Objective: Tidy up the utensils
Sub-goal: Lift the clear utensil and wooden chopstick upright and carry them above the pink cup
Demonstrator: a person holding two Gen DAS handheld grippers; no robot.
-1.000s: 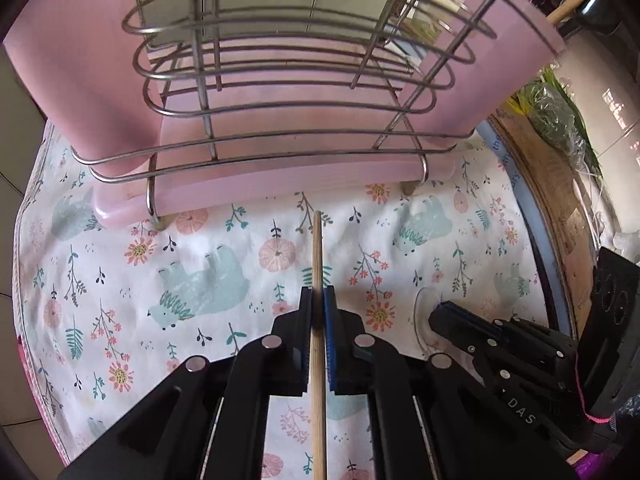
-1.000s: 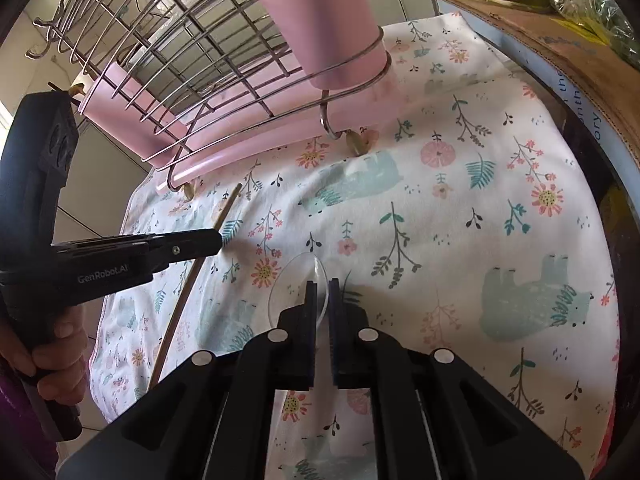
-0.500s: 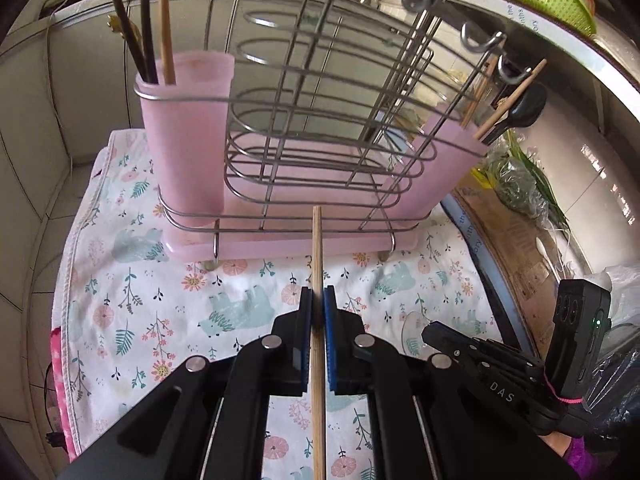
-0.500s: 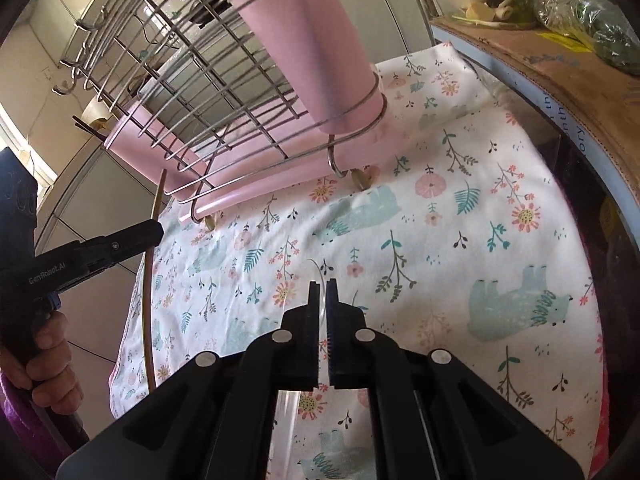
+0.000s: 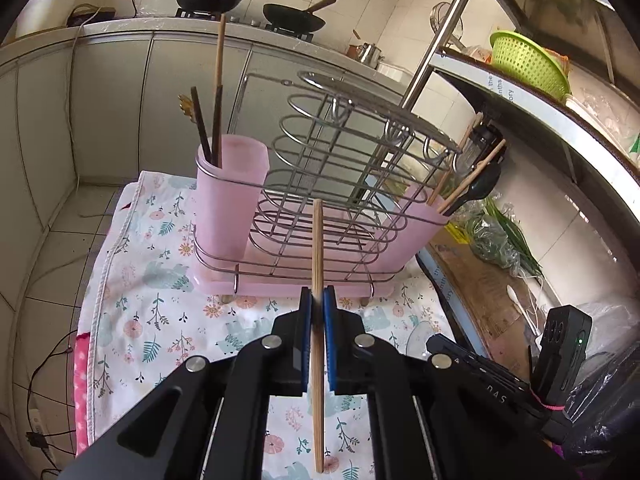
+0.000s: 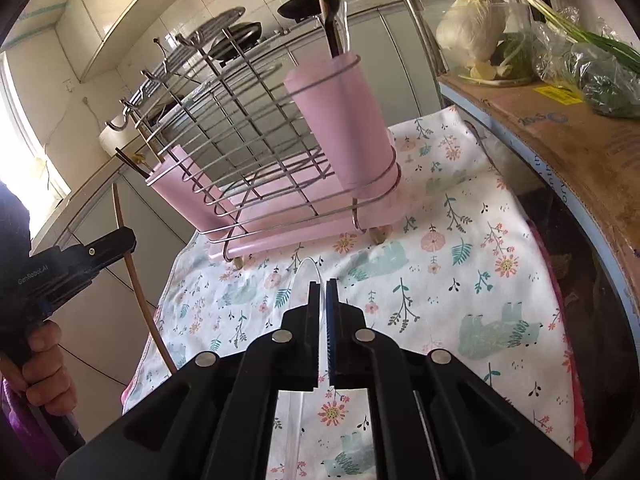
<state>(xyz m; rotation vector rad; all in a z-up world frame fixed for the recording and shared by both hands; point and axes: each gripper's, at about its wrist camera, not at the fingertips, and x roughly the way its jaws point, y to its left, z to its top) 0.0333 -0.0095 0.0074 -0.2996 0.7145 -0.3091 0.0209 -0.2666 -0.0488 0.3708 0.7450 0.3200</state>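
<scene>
Both grippers had risen since the earlier frames, so the wire rack (image 5: 340,200) with its pink cups on the floral cloth (image 5: 152,280) now showed whole against kitchen cabinets and stove pans. Clenched, the left gripper (image 5: 316,312) pinched a wooden chopstick (image 5: 317,248) running between its pads, tip toward the rack. Equally clenched, the right gripper (image 6: 323,300) held a clear plastic spoon (image 6: 308,270), hard to make out.

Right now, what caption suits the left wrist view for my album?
Left gripper holds a wooden chopstick before a wire utensil rack with pink plastic cups.
</scene>
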